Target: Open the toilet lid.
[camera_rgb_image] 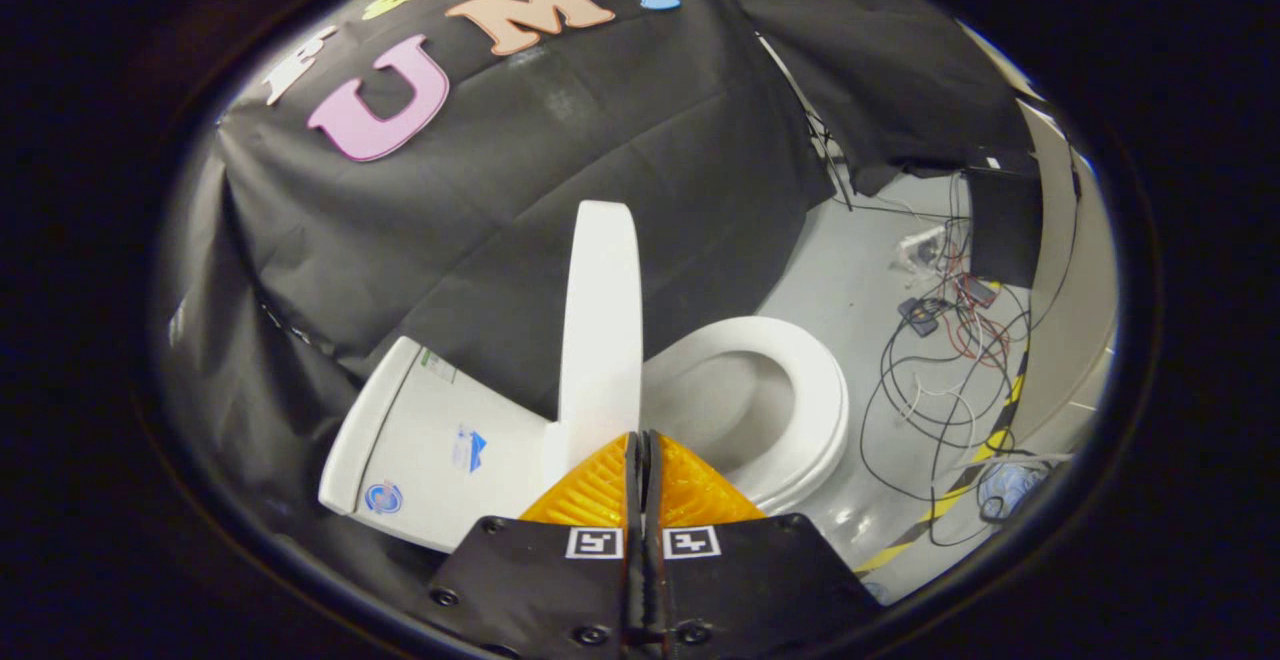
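Toilet lid point(600, 330), white plastic, stands raised on edge just ahead of the tongs point(642, 450), left of the white oval seat point(800, 380). Tongs pressed together, pinching nothing. Opening looks essentially done.

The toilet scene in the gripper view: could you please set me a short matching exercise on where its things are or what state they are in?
Things:
1. lid
2. seat
3. tank
4. cables
5. gripper

States or places:
A. lying loose on the floor beyond the toilet
B. down on the bowl
C. raised, standing edge-on just ahead of the fingers
D. fingers together, nothing between them
E. behind the raised lid, against the black cloth

Pairs: 1-C, 2-B, 3-E, 4-A, 5-D
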Demonstrator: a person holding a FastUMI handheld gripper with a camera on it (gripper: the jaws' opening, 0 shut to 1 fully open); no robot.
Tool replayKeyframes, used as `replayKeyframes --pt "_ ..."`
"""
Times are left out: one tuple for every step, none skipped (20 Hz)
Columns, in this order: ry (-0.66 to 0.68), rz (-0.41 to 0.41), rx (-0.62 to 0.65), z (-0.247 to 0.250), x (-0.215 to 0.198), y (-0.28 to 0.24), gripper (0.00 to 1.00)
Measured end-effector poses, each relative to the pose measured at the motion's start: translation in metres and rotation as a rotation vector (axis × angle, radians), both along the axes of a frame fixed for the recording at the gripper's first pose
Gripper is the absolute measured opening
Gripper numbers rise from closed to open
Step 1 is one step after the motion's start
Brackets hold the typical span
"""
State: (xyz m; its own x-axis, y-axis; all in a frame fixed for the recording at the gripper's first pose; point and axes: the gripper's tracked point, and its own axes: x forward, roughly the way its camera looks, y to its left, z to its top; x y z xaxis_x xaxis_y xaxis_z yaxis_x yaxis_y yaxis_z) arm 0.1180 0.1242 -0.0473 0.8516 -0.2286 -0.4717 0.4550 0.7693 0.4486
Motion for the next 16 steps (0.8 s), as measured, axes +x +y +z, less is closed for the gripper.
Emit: replayKeyframes --pt "-0.012 0.008 -0.006 0.000 0.000 0.001 0.01" --pt "-0.023 0.019 -0.013 0.000 0.001 0.001 0.00" --pt "-0.035 0.026 -0.016 -0.001 0.002 0.001 0.01" --pt "-0.044 0.034 -0.022 -0.002 0.003 0.002 0.01" --pt "-0.054 0.042 -0.026 -0.001 0.005 0.004 0.01" --pt "-0.064 0.050 -0.025 0.003 0.007 0.009 0.01" --pt "-0.080 0.056 -0.017 0.006 0.008 0.014 0.01" --pt "-0.094 0.065 -0.011 0.012 0.009 0.021 0.01" --pt "-0.102 0.070 -0.006 0.015 0.009 0.025 0.01" --pt "-0.105 0.073 -0.005 0.016 0.008 0.028 0.00" --pt "-0.107 0.077 -0.013 0.018 0.008 0.028 0.00" --pt "-0.108 0.079 -0.012 0.017 0.007 0.030 0.00" --pt "-0.111 0.083 -0.015 0.018 0.008 0.031 0.00" --pt "-0.114 0.087 -0.012 0.017 0.009 0.033 0.01" --pt "-0.117 0.090 -0.012 0.018 0.008 0.033 0.01" --pt "-0.120 0.091 -0.012 0.017 0.007 0.034 0.00"
